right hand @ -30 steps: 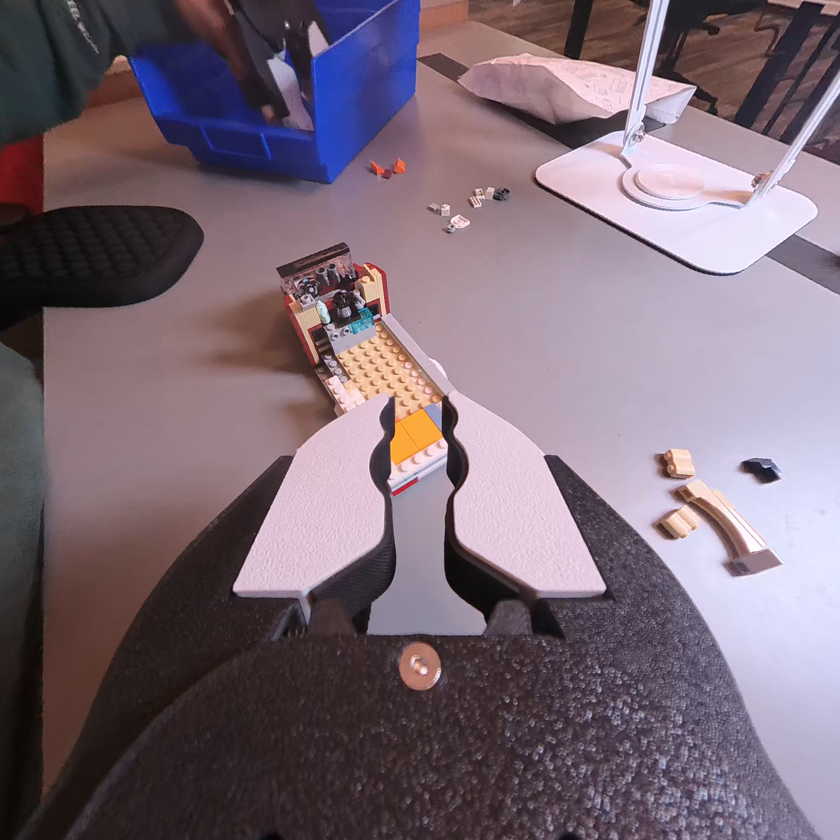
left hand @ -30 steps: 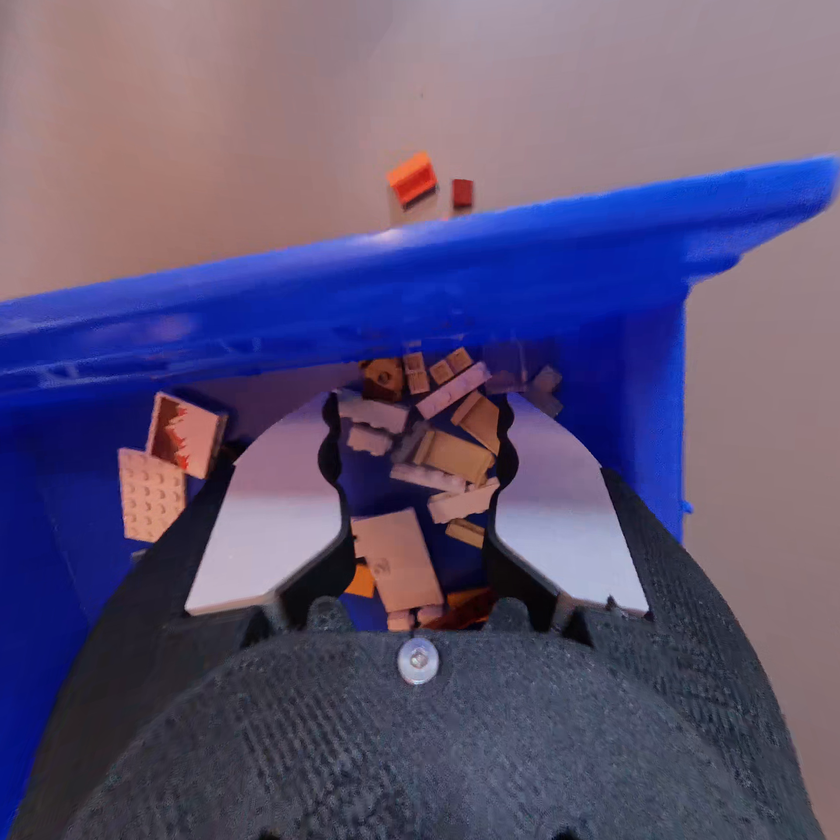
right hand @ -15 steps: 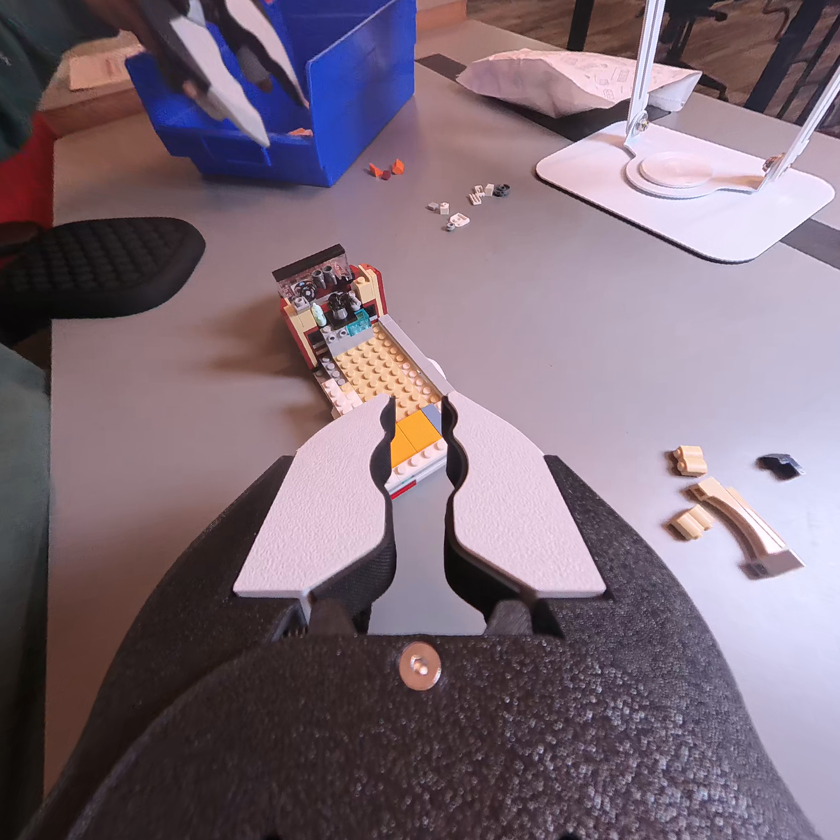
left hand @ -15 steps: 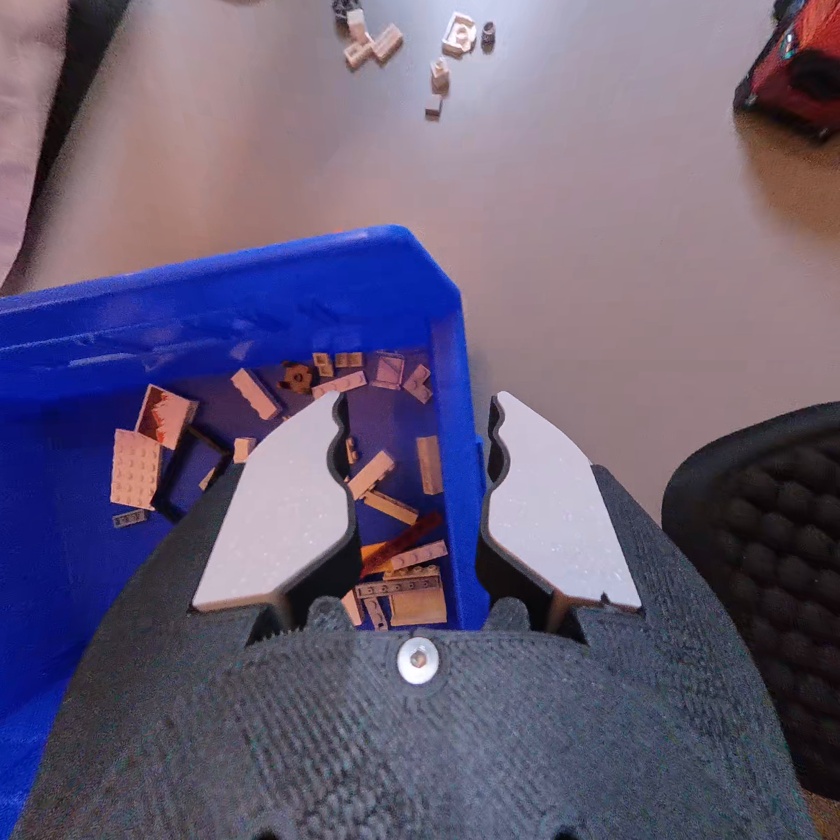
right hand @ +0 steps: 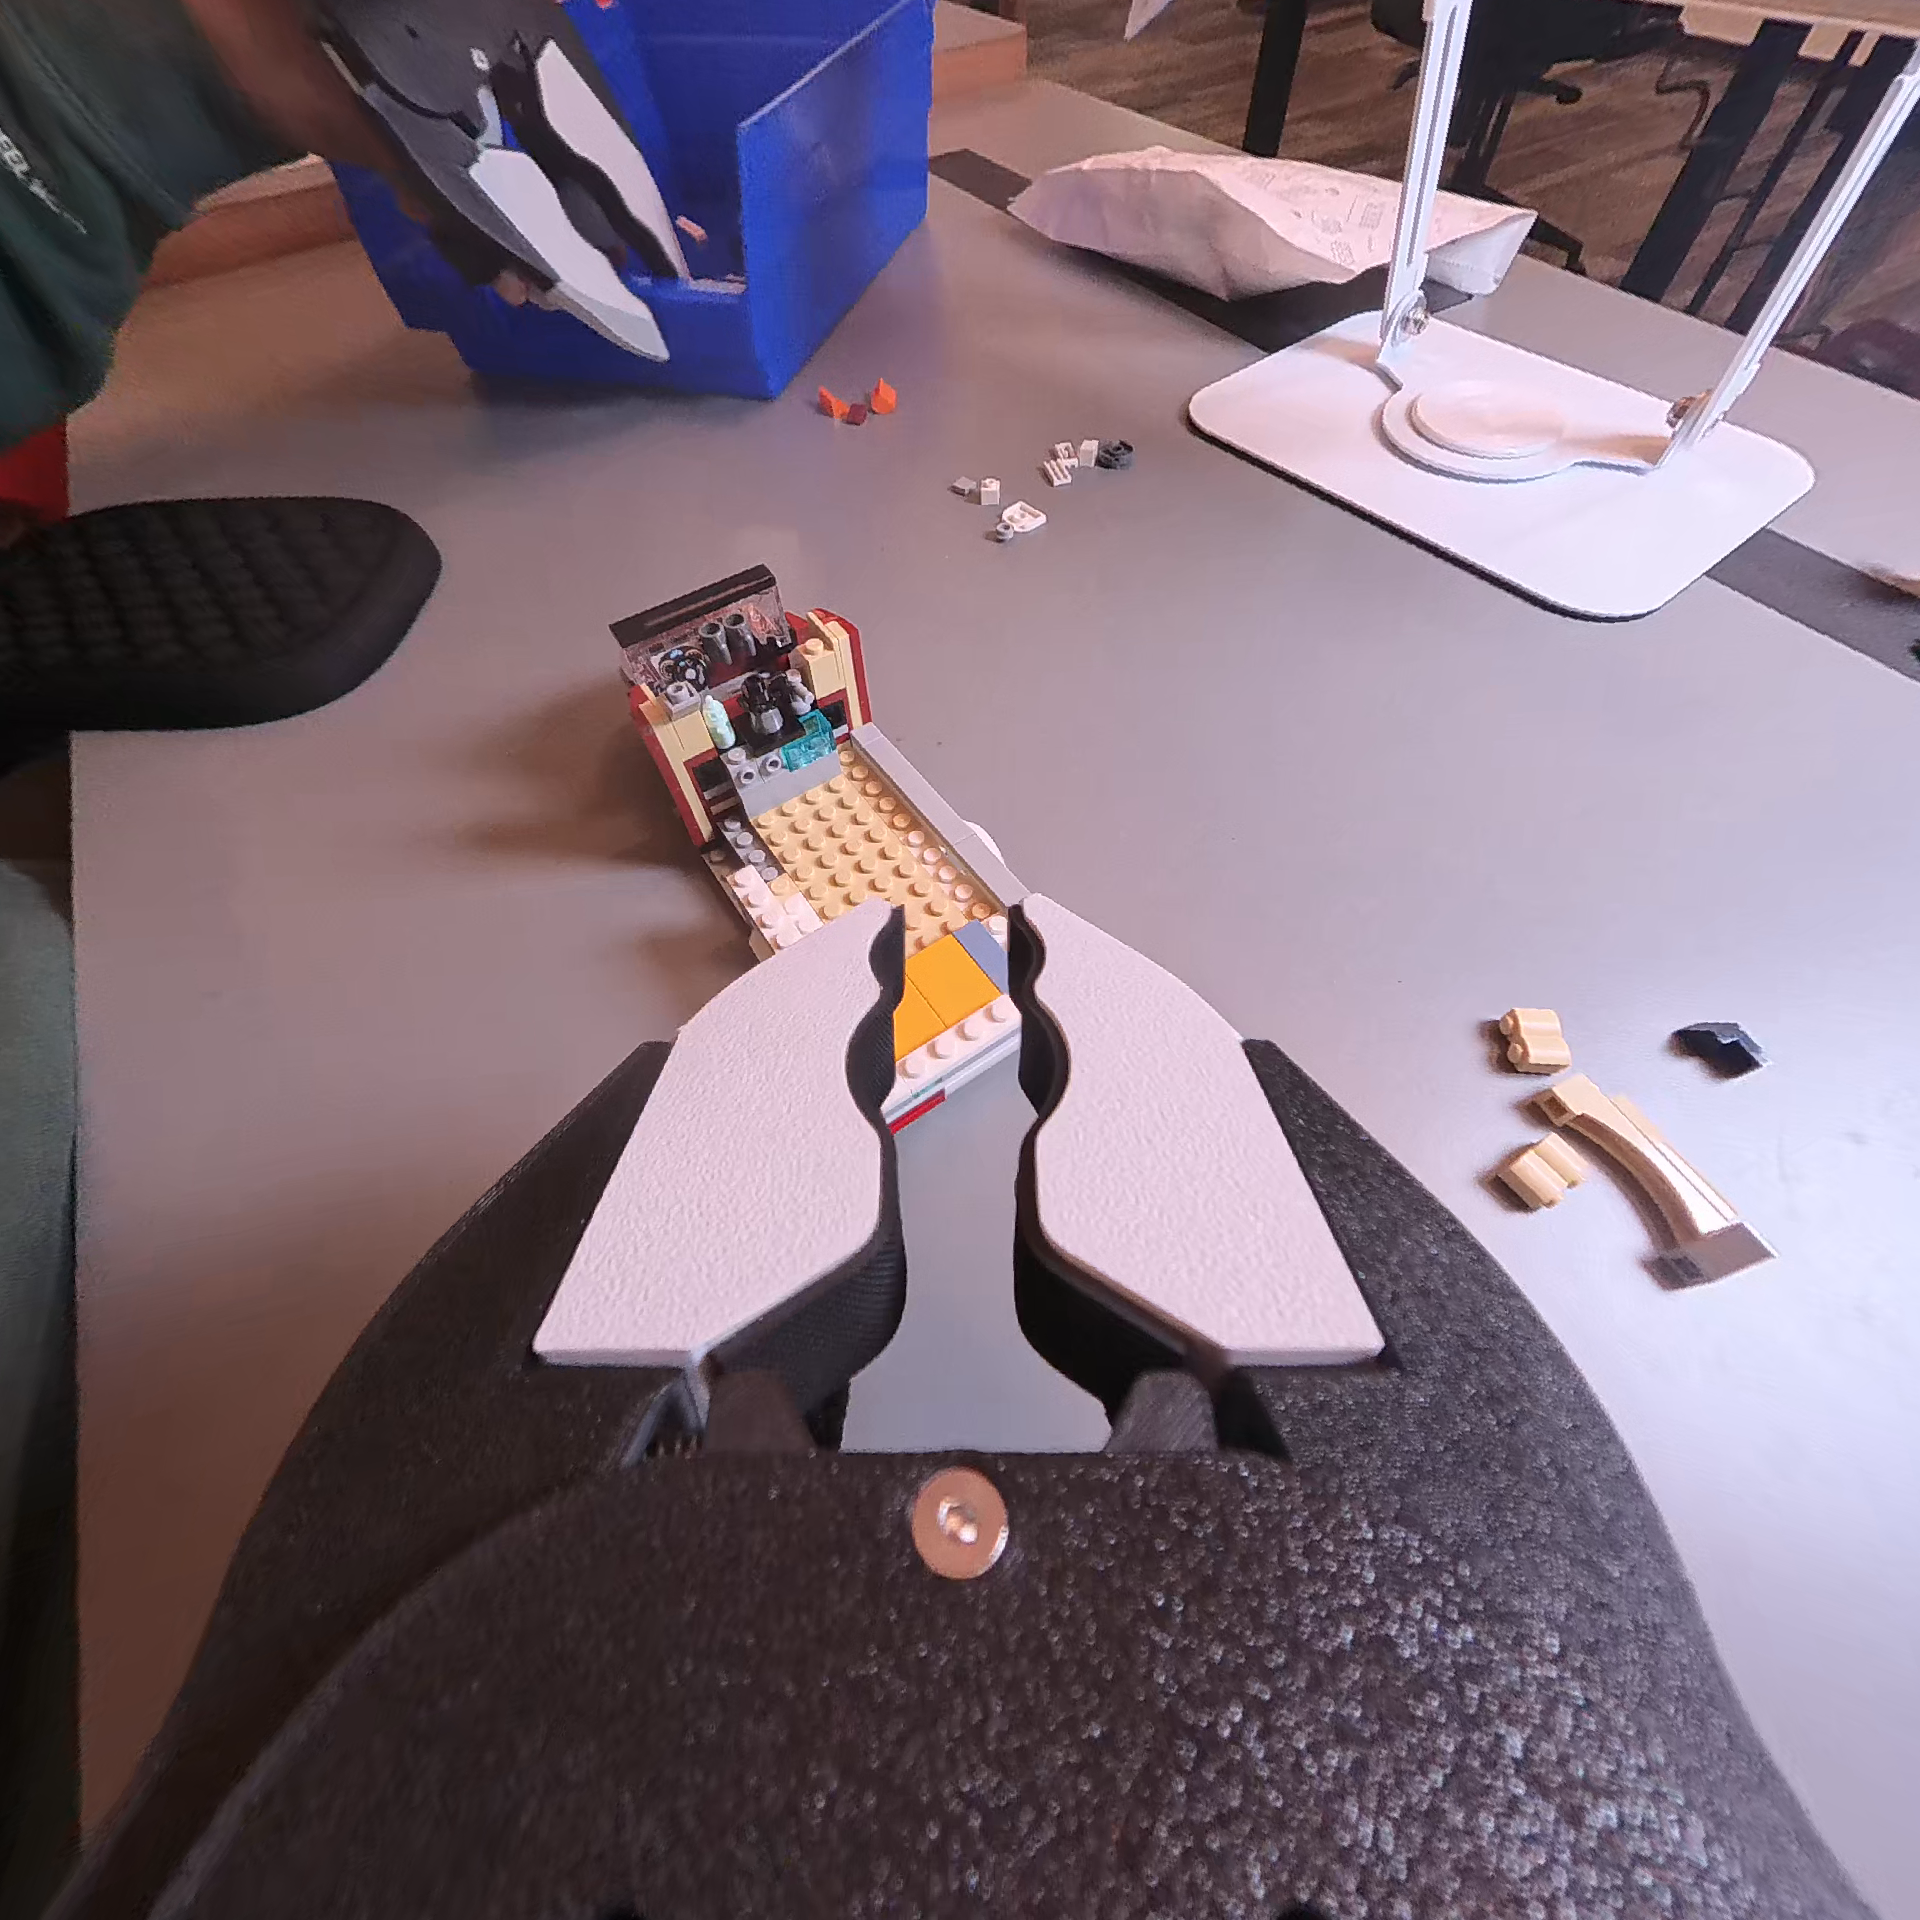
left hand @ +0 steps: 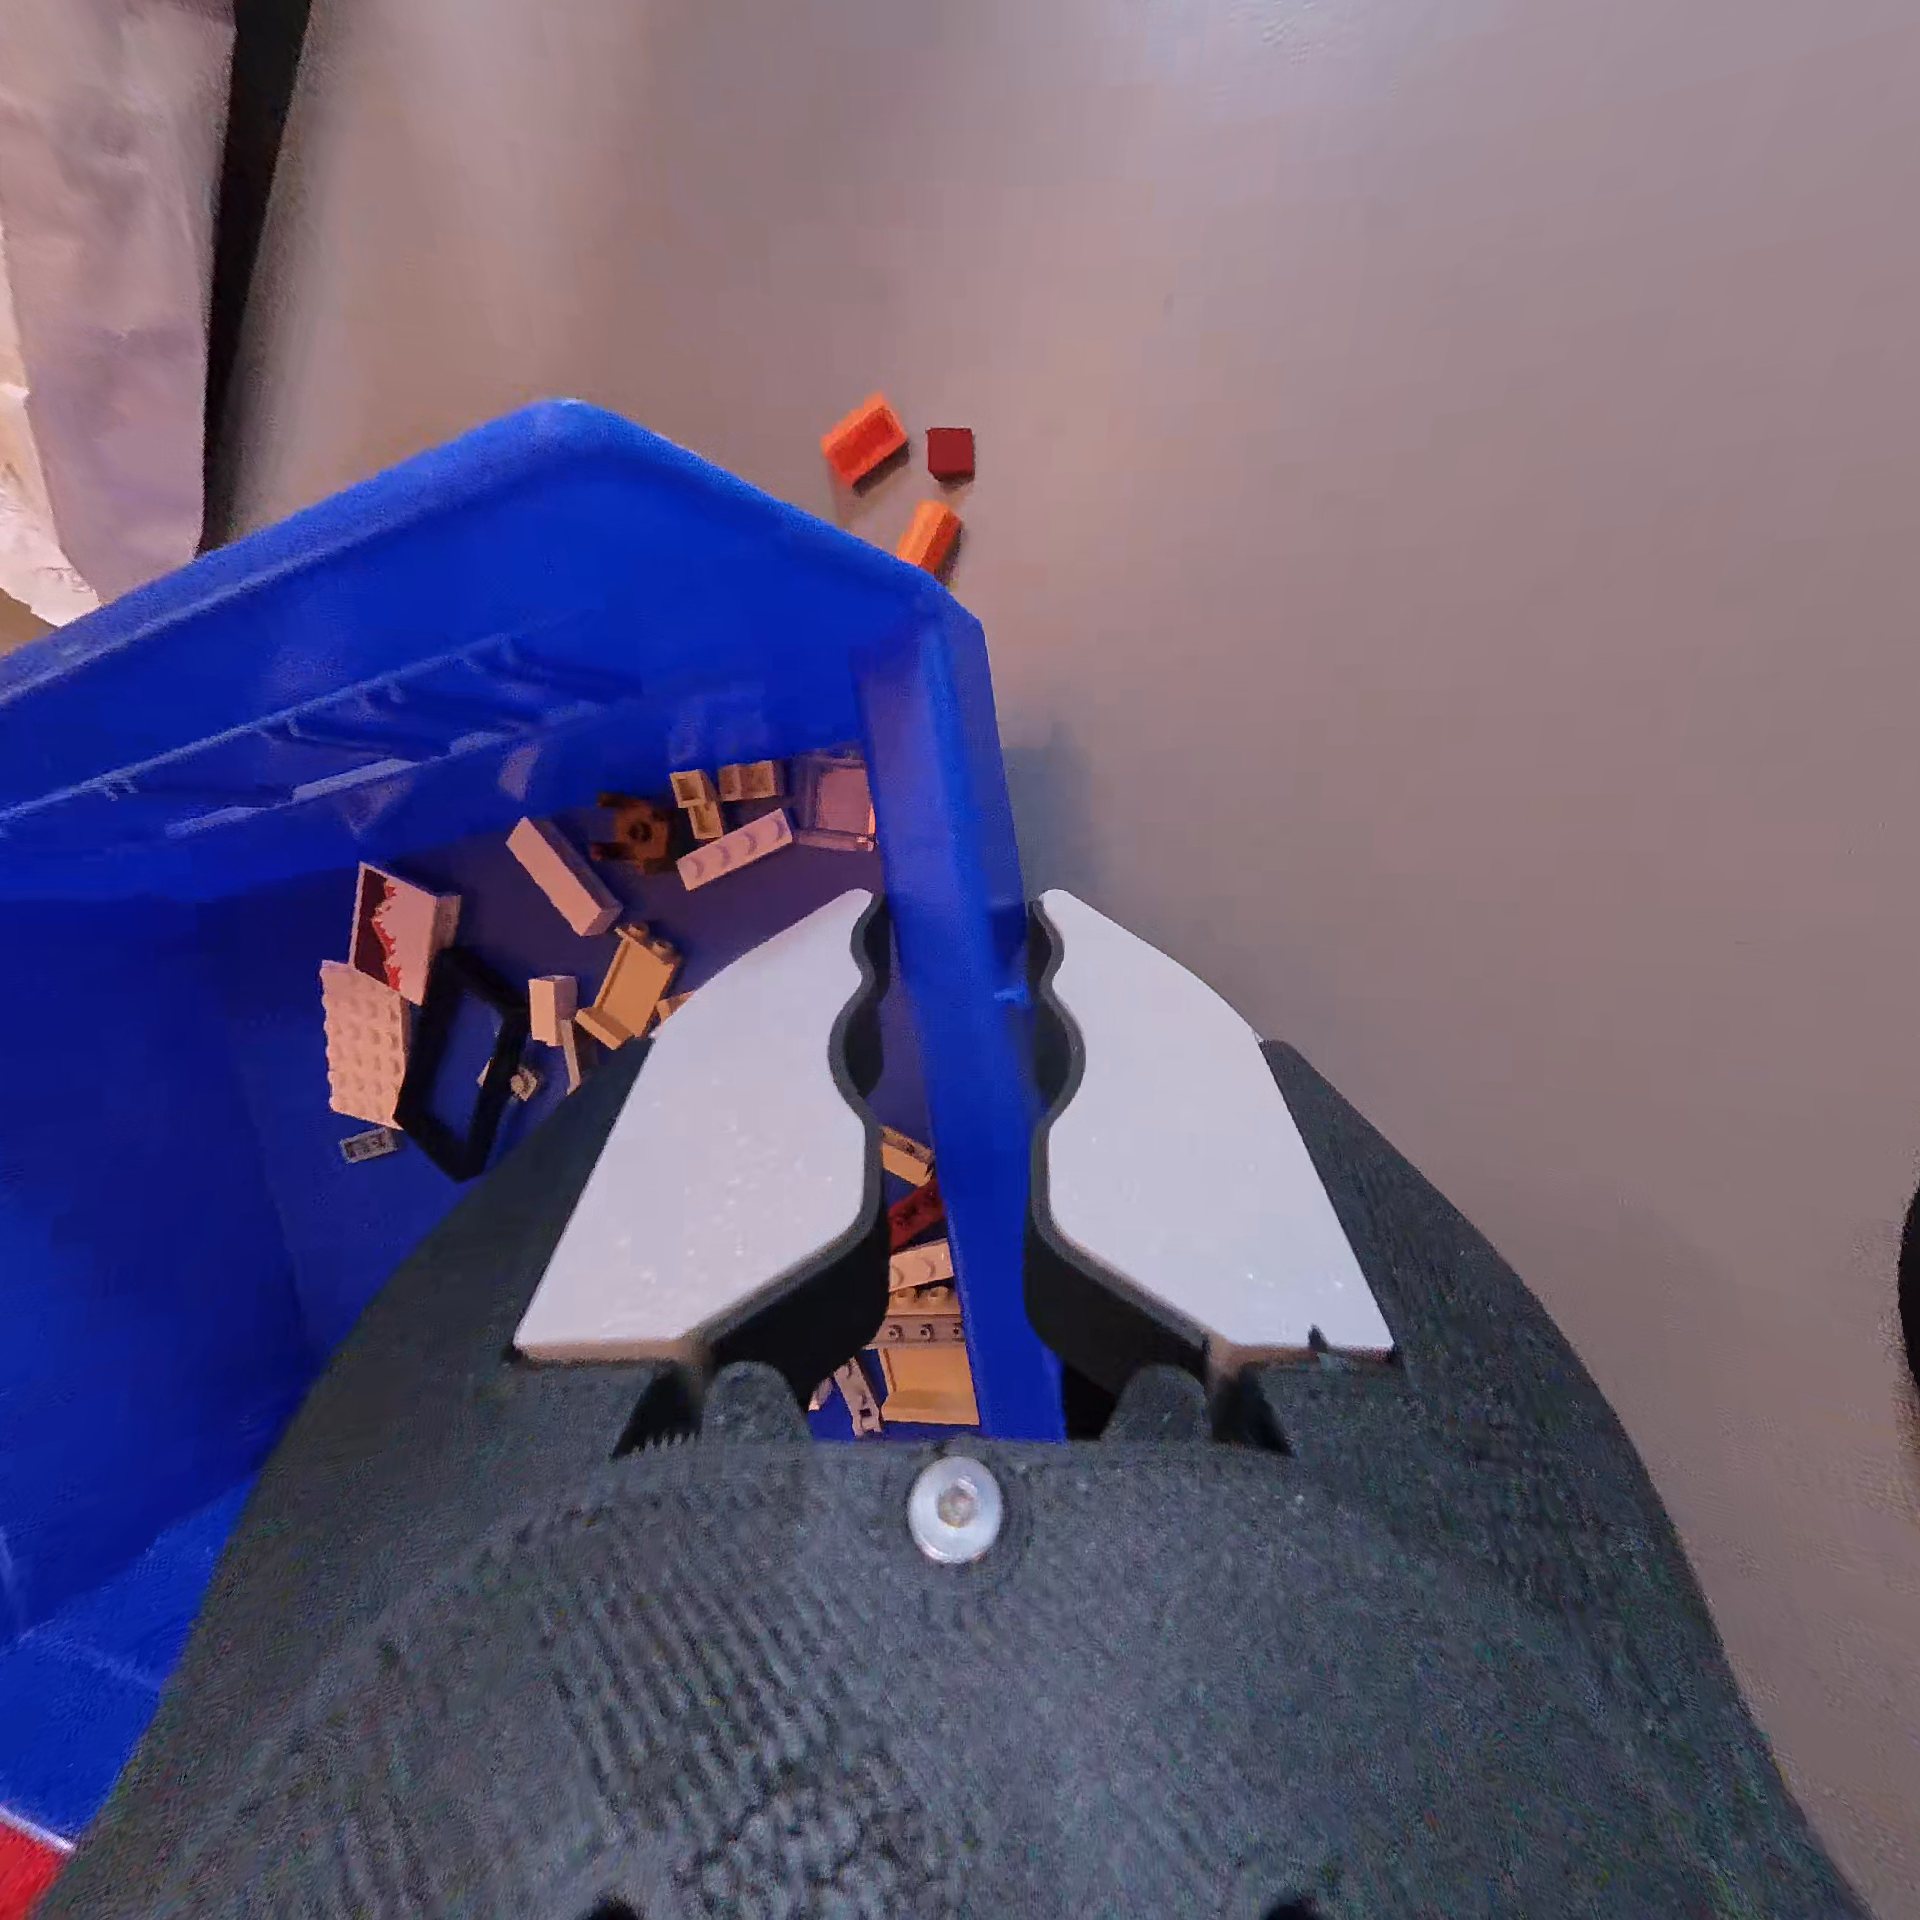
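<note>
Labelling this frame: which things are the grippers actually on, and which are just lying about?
In use: left gripper clamps blue bin wall; right gripper at brick model.
Lying about: orange pieces, grey bits, tan pieces, white stand, paper bag.

Well ahead and right of the right gripper (right hand: pixel 956 935) jaws sits a white stand base (right hand: pixel 1507 530), with a crumpled white paper bag (right hand: pixel 1247 218) beyond it. Far left lies a black padded rest (right hand: pixel 187 613), perhaps a chair arm.

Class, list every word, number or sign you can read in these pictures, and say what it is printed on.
White paper bag: faint print, too small to read.
Green sleeve: pale lettering, blurred, cut off.
Tan curved brick: dark end sticker, unreadable.
No other text shows.
</note>
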